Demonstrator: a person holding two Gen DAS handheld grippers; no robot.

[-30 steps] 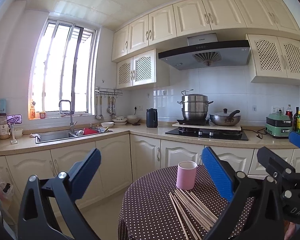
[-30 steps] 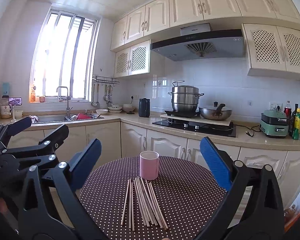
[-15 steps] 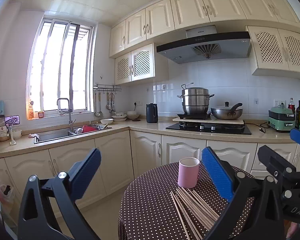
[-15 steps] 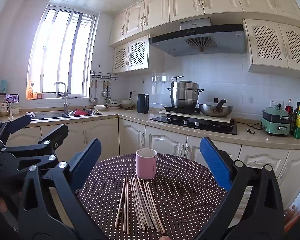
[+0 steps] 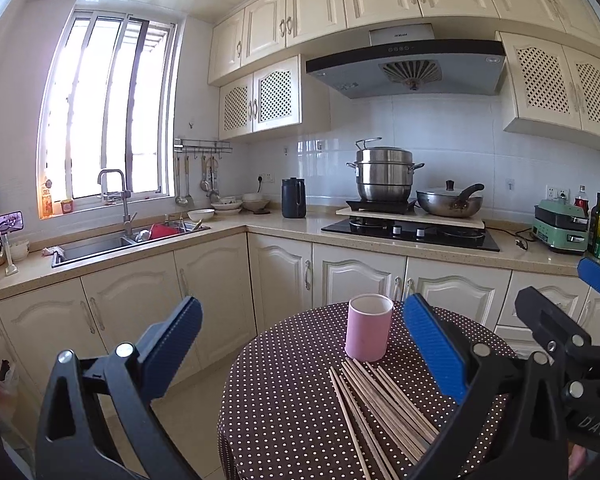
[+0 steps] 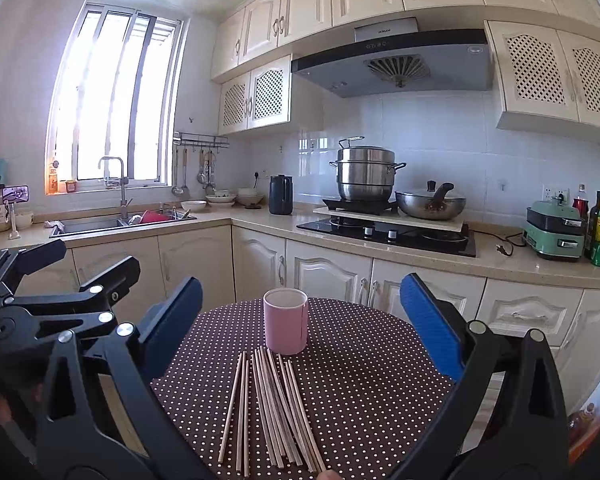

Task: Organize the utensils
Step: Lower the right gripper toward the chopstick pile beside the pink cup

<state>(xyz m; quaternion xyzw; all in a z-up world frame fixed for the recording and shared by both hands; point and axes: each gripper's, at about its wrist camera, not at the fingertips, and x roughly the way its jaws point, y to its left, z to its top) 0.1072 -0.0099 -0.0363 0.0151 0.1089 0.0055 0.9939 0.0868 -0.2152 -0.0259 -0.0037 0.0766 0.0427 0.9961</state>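
Note:
Several wooden chopsticks (image 6: pixel 272 408) lie fanned on a round table with a brown dotted cloth (image 6: pixel 364 364). A pink cup (image 6: pixel 286 321) stands upright just behind them. In the left wrist view the chopsticks (image 5: pixel 380 404) and the cup (image 5: pixel 369 327) lie to the right of centre. My right gripper (image 6: pixel 300 328) is open and empty, held above the table with the cup between its fingers in view. My left gripper (image 5: pixel 300 348) is open and empty, left of the table; it also shows at the left of the right wrist view (image 6: pixel 60 280).
Kitchen counter runs behind the table, with a sink (image 5: pixel 100 244), a black kettle (image 5: pixel 293 197), a hob with a steel pot (image 5: pixel 384 174) and a wok (image 5: pixel 450 200), and a green appliance (image 5: pixel 560 230). Cabinets (image 5: pixel 280 276) stand close behind the table.
Both grippers have tilted down a little and moved nearer the table; the cup and chopsticks appear larger and more central. Both stay open and empty.

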